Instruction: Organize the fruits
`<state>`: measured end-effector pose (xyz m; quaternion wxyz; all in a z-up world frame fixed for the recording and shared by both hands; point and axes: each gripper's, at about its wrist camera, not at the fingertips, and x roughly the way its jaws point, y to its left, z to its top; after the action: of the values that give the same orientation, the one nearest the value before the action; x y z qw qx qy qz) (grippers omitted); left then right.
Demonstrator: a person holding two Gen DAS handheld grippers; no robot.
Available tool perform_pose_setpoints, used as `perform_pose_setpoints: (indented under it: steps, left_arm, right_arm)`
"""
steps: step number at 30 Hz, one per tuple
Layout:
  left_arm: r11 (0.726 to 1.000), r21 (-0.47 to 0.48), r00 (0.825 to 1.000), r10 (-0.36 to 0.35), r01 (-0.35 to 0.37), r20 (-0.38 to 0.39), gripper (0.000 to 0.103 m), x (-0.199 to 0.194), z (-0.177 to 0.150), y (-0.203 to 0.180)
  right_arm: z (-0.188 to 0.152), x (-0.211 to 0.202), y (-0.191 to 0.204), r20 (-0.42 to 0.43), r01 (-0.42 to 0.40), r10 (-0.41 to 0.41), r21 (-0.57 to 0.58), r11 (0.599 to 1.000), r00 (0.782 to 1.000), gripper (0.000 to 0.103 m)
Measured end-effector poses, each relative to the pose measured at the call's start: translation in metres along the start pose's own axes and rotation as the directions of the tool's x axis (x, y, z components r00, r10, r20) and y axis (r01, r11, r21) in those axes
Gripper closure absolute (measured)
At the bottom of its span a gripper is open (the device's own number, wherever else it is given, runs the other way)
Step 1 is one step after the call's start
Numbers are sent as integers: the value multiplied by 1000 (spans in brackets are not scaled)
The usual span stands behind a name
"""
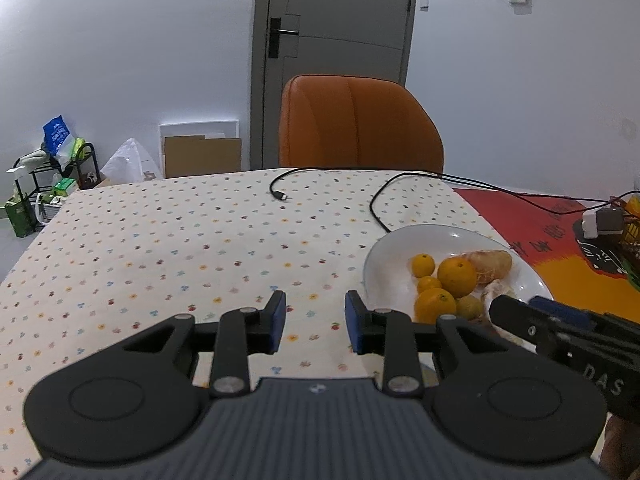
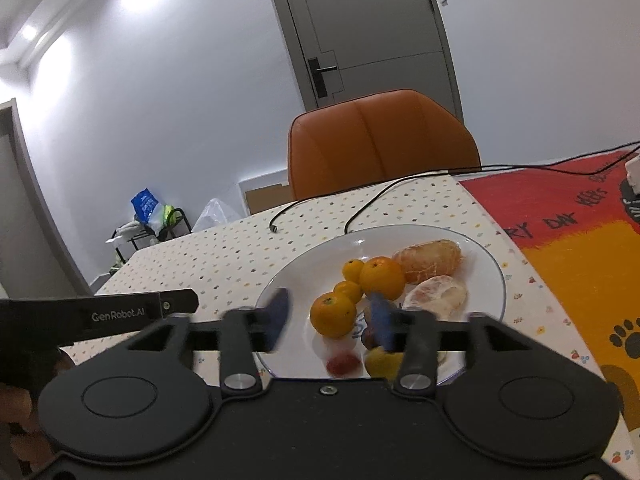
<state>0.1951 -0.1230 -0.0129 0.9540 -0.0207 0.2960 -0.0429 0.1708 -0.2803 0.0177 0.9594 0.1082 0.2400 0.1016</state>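
Left gripper: the black two-finger left gripper with blue pads (image 1: pixel 315 322) hangs level over the flower-dotted white tablecloth (image 1: pixel 180 248), pointing at the far table edge; its jaws are spread with nothing between them.

Right gripper: the black right gripper with blue pads (image 2: pixel 330 321) is tipped down over the near part of the round white ceramic plate (image 2: pixel 486 264); its jaws are spread apart and blurred, and empty (the fruit seen between them lies further off on the plate).

Hand: a person's fingers (image 2: pixel 18 408) show at the lower left of the right wrist view, beside the left gripper's body.

Fruit: all on the plate, right of the left gripper. Four small round oranges (image 2: pixel 382 277) cluster at the centre, touching one another. A peeled orange mandarin (image 2: pixel 430 260) lies behind them, long axis running left to right; a paler peeled piece (image 2: pixel 438 296) sits just in front of it. A small red fruit (image 2: pixel 342 363) and a yellow one (image 2: pixel 378 360) lie at the near rim, blurred.

Edges: the plate sits near the tablecloth's right edge, beside a red and orange printed mat (image 2: pixel 568 240).

Open room: bare tablecloth spreads left of the plate; a thin black cable (image 1: pixel 280 190) lies near the far edge, before an orange leather chair (image 1: pixel 356 124).
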Motion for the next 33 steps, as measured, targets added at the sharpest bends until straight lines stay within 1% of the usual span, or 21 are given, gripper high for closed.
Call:
perform_pose_setpoints:
  steps: [3, 5, 7, 14, 18, 21, 22, 23, 25, 26, 29, 31, 33]
  left_arm:
    - [1000, -14, 1000, 13, -13, 5, 66, -4, -1, 6]
    - [1000, -20, 1000, 17, -17, 8, 62, -7, -2, 8]
    - [1000, -24, 1000, 19, -19, 13, 53, -11, -3, 10]
    - [999, -30, 1000, 18, -17, 24, 44, -30, -9, 16]
    - [999, -40, 999, 18, -17, 39, 31, -44, -14, 21]
    - [999, -42, 998, 30, -28, 49, 27, -53, -17, 25]
    - [999, -40, 998, 35, -33, 49, 26, -55, -18, 26]
    - [998, -39, 998, 42, -40, 48, 25, -58, -19, 27]
    - [998, -41, 997, 55, -53, 51, 20, -65, -20, 28]
    - [997, -42, 997, 62, -59, 54, 19, -68, -20, 29]
    - [996, -48, 994, 84, -81, 68, 14, -81, -20, 32]
    - [995, -54, 993, 92, -88, 77, 11, -89, -21, 35]
    - [994, -63, 992, 97, -92, 81, 9, -97, -21, 37]
  right_arm:
    - [-1, -3, 4, -11, 6, -6, -14, 1000, 1000, 47]
    - [-3, -6, 5, -14, 14, -14, -13, 1000, 1000, 42]
    - [-5, -10, 6, -13, 22, -22, -17, 1000, 1000, 40]
    - [-10, -20, 10, -16, 25, -25, -6, 1000, 1000, 34]
    - [-14, -25, 13, -22, 32, -32, 2, 999, 999, 31]
    - [-16, -32, 16, -18, 37, -37, 4, 999, 999, 28]
    - [-17, -35, 17, -13, 36, -36, 2, 999, 999, 25]
    - [-17, -38, 18, -8, 35, -35, 2, 999, 999, 18]
    - [-17, -45, 20, 4, 30, -30, 8, 1000, 1000, 9]
    - [-16, -49, 20, 12, 23, -23, 9, 1000, 1000, 6]
    - [-14, -60, 23, 32, 11, -12, 4, 1000, 999, 0]
    - [-12, -68, 26, 52, 13, -13, 4, 1000, 999, 0]
    - [-11, -72, 27, 53, 5, -6, 6, 1000, 999, 0]
